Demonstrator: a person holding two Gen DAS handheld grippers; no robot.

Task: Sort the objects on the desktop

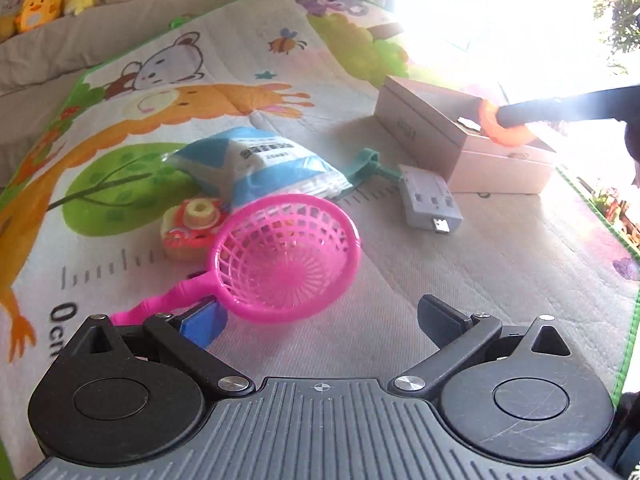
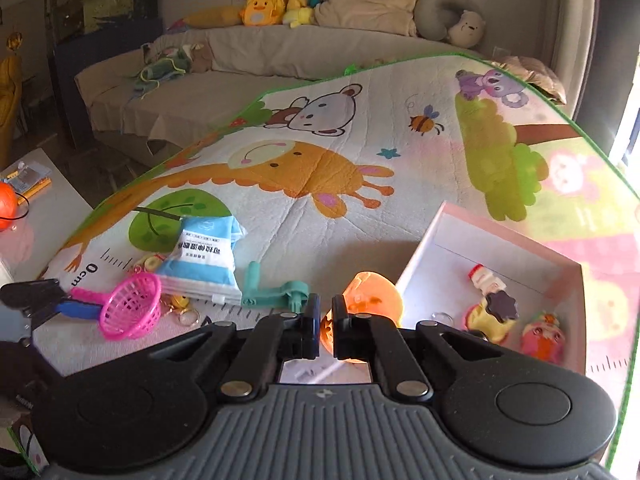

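**Sorting toys off the play mat into the box**

Lying on the cartoon play mat (image 2: 344,184), the things are told here by their place relative to the open box (image 2: 496,240), going from left to right in the right wrist view. Farthest left of the box, the left gripper (image 1: 320,320) has its jaws spread wide, with the handle of the pink basket scoop (image 1: 286,258) beside its left finger; whether that finger touches the handle I cannot tell. Close behind the scoop, still well left of the box, sits a small pink and yellow toy camera (image 1: 192,228). Next toward the box lies the blue and white packet (image 2: 208,260), flat on the mat. Nearer again, just beside the packet, is the teal plastic crank piece (image 2: 276,290). In the left wrist view a grey adapter (image 1: 430,202) rests on the mat near the box's front corner. The right gripper (image 2: 326,332) is pressed together on the orange toy (image 2: 372,296), pinching it between the fingers just to the left of the box's near wall; in the left wrist view the same toy shows over the box's rim. Inside the box, toward its near right side, lie a red and white figure (image 2: 486,278), a yellow toy with a dark flower-shaped cap (image 2: 494,314), and a pink and orange doll (image 2: 542,336). Far behind the box, plush toys (image 2: 280,4) sit on a beige bed
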